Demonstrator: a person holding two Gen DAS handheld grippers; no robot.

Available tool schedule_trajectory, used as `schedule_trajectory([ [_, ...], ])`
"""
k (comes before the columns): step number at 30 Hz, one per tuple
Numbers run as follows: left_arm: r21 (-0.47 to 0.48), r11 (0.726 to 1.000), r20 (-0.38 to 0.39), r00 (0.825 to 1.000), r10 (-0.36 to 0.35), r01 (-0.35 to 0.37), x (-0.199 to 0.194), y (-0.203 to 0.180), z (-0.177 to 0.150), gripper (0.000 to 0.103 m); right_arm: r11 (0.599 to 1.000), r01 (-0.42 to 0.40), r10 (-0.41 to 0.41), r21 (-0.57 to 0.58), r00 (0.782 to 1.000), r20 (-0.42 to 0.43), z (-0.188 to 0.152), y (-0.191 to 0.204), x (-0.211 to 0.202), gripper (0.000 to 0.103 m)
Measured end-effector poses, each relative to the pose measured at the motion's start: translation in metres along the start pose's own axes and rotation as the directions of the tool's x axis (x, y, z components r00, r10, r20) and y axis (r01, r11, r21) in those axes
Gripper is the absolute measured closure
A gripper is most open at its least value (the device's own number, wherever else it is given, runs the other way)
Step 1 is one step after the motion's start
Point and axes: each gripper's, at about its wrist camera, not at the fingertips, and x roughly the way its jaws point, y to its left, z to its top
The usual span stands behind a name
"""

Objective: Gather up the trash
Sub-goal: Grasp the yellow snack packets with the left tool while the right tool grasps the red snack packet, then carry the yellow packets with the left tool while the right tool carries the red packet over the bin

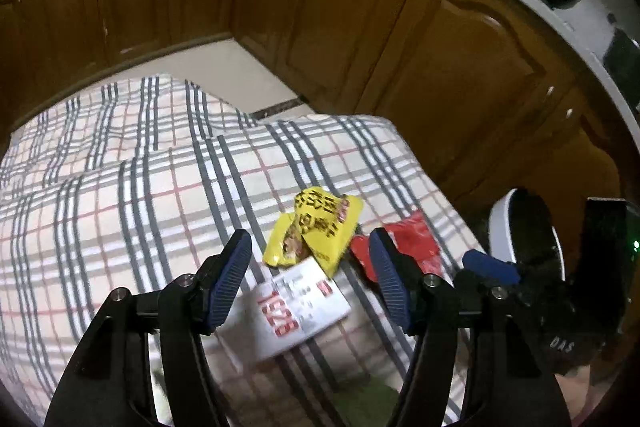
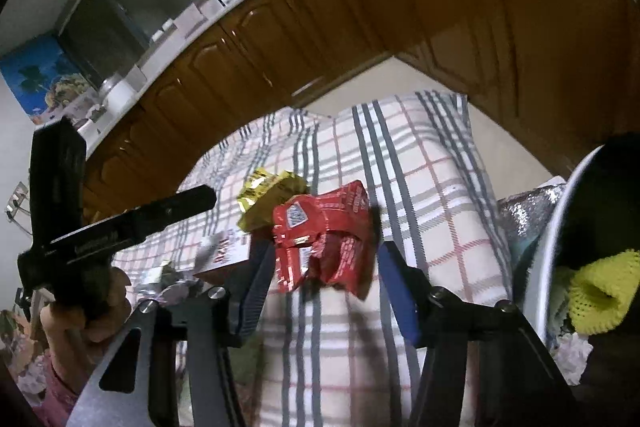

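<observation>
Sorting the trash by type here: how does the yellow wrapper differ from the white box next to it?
The yellow wrapper is crumpled and torn open, with black print; the white box is flat and rectangular, with red print. The wrapper sits farther from the left gripper; the box lies between its open fingers, and the wrapper's edge overlaps the box's far corner. Both lie on the checked cloth.

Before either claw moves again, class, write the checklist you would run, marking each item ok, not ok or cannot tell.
1. Right claw lined up on the red wrapper: ok.
2. Its fingers pressing the wrapper: cannot tell, blurred.
3. Left claw open: ok.
4. Yellow wrapper and white box ahead of the left claw: ok.
5. Bin within view on the right: ok.
6. The two claws apart: ok.
</observation>
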Motion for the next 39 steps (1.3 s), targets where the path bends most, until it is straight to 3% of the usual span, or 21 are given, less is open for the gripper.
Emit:
schedule_trajectory([
  [4,-0.005,1.000,-0.037,0.999,-0.001,0.000,0.020,0.003,0.006,0.054,1.000,0.011,-0.011,-0.001,1.000,-0.027,0.001,-0.004,0.015,0.052],
  [7,-0.010,1.000,-0.064,0.998,-0.015,0.014,0.032,0.003,0.007,0.065,1.000,0.017,-0.017,0.001,0.999,-0.046,0.002,-0.006,0.023,0.064],
  [9,-0.008,1.000,-0.080,0.996,-0.030,0.029,0.041,0.001,0.007,0.083,1.000,0.009,-0.009,-0.001,0.999,-0.052,0.003,-0.006,0.026,0.067],
  [10,-0.005,0.999,-0.085,0.995,-0.043,0.043,0.044,0.000,0.006,0.087,1.000,0.009,-0.010,-0.009,0.999,-0.048,0.002,-0.005,0.025,0.068],
  [12,0.011,0.999,-0.076,0.996,-0.041,0.042,0.045,-0.002,0.006,0.090,1.000,0.005,-0.006,-0.020,0.999,-0.041,0.002,-0.005,0.022,0.077],
  [15,0.034,0.998,-0.063,0.997,-0.051,0.053,0.040,-0.008,0.003,0.097,1.000,-0.007,0.007,-0.021,1.000,-0.016,-0.001,-0.005,0.011,0.080],
  [18,0.033,0.998,-0.042,0.998,-0.055,0.057,0.031,-0.011,0.002,0.098,1.000,-0.015,0.015,-0.019,1.000,0.013,-0.005,-0.005,-0.004,0.085],
  [27,0.061,0.993,0.074,0.992,-0.106,0.102,-0.031,-0.031,-0.001,0.098,0.999,-0.033,0.035,-0.023,0.994,0.104,-0.015,0.001,-0.055,0.087],
  [33,0.069,0.983,0.112,0.978,-0.178,0.171,-0.065,-0.052,-0.026,0.098,0.999,-0.033,0.036,-0.022,0.987,0.156,-0.033,-0.001,-0.094,0.087],
  [39,0.104,0.975,0.121,0.970,-0.209,0.197,-0.085,-0.081,-0.054,0.098,1.000,-0.025,0.023,0.007,0.981,0.190,-0.053,-0.015,-0.123,0.087],
])
